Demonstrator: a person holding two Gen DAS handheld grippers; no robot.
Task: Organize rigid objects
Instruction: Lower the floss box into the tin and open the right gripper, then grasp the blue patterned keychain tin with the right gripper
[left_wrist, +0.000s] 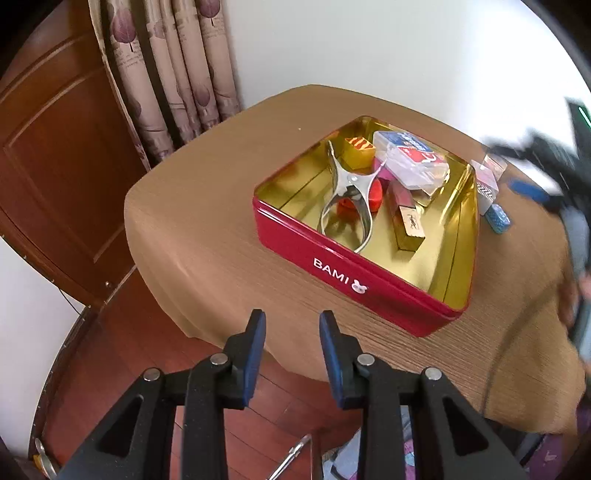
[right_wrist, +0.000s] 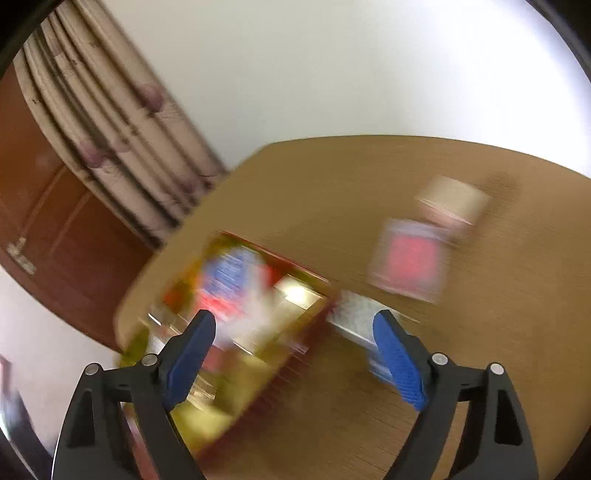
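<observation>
Black tongs (left_wrist: 291, 325) with blue ribbed pads (right_wrist: 400, 363) and silver pivot pins.

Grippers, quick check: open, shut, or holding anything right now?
Left gripper: open, empty, hovering short of the red tin.
Right gripper: open wide, empty; view is motion-blurred.

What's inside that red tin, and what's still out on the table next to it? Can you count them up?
Inside the red tin:
Metal tongs: 1
Clear plastic case: 1
Gold boxes: 2
Red round item: 1
On the table beside it:
White patterned box: 1
Blue dotted box: 1
Total: 7, maybe more hidden.
</observation>
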